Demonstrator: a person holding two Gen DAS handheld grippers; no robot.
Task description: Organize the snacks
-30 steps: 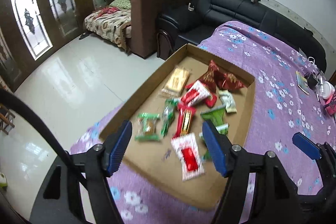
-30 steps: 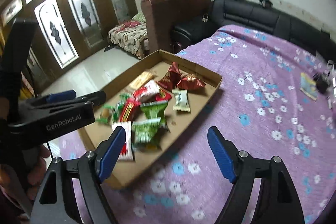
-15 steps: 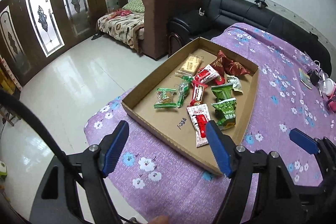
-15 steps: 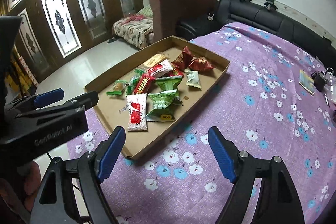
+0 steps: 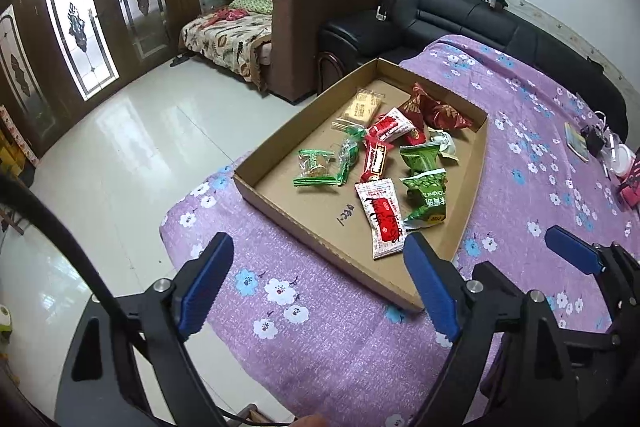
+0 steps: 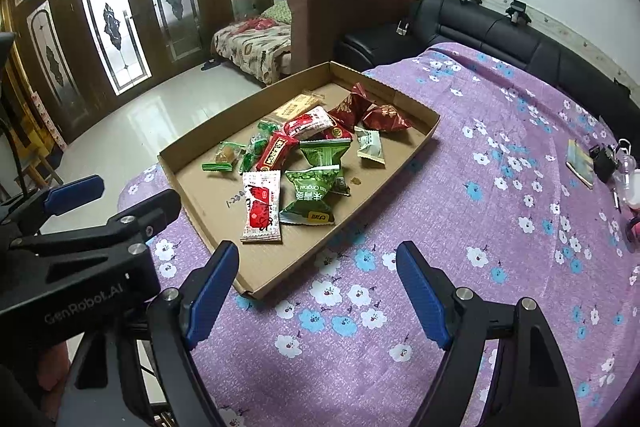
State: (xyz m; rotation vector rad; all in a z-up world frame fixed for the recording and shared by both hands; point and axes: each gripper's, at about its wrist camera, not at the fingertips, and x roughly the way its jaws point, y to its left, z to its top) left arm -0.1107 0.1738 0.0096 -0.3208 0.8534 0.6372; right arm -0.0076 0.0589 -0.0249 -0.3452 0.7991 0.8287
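A shallow cardboard tray (image 5: 280, 201) (image 6: 304, 263) lies on the purple flowered tablecloth and holds several wrapped snacks. A white-and-red packet (image 5: 382, 217) (image 6: 261, 207) lies nearest, beside green packets (image 5: 426, 197) (image 6: 314, 195), dark red pouches (image 5: 438, 111) (image 6: 368, 113) and a tan biscuit pack (image 5: 360, 109). My left gripper (image 5: 318, 281) is open and empty, held back above the tray's near edge. My right gripper (image 6: 316, 287) is open and empty, near the tray's near corner. The left gripper also shows in the right wrist view (image 6: 116, 199).
The tray sits near the table's left edge, with white tiled floor below. A brown armchair (image 5: 320, 15) and a black sofa (image 5: 460, 15) stand behind. Small items, a booklet (image 6: 578, 163) and keys (image 6: 608, 157), lie at the table's far right.
Both grippers have pulled back and up from the tray, which now looks smaller and farther. More tablecloth shows in front. Both stay open and empty.
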